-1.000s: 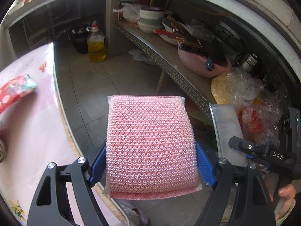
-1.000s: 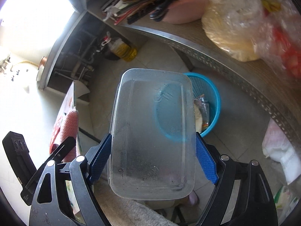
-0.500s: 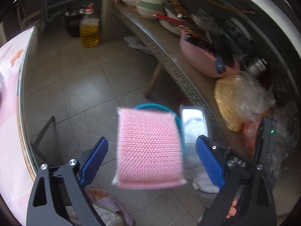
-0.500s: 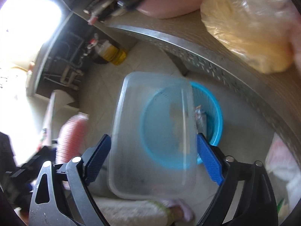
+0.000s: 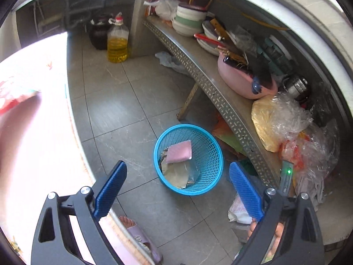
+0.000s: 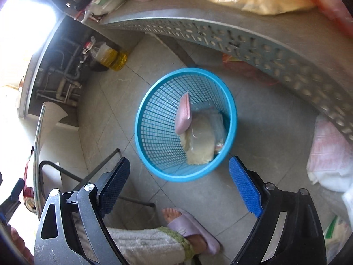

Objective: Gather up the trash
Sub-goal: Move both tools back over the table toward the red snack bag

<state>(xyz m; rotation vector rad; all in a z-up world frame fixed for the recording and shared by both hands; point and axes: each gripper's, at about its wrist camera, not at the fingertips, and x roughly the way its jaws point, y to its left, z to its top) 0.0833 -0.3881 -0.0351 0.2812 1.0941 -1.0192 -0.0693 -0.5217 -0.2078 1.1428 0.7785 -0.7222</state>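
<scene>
A blue mesh basket [image 5: 207, 183] [image 6: 154, 101] stands on the tiled floor below both grippers. Inside it a pink sponge [image 5: 179, 152] [image 6: 183, 114] leans on a clear plastic container [image 6: 203, 137] [image 5: 176, 172] and some wrappers. My left gripper [image 5: 178, 164] hangs above the basket, open, with nothing between its blue pads [image 5: 110, 190]. My right gripper [image 6: 179, 159] is also over the basket, open and empty. In the left wrist view part of the right gripper's body [image 5: 286, 176] shows at the right with a green light.
A perforated metal shelf [image 5: 211, 88] [image 6: 264, 42] curves right of the basket, loaded with a pink basin [image 5: 245, 81], bowls and plastic bags [image 5: 286, 123]. An oil bottle [image 5: 117, 44] stands at the back. A table edge [image 5: 72, 119] lies left. A slippered foot [image 6: 189, 223] is near.
Both grippers have opened. The pink sponge left the left gripper and the clear container left the right one; both now lie in the blue basket. The right gripper has sunk toward it.
</scene>
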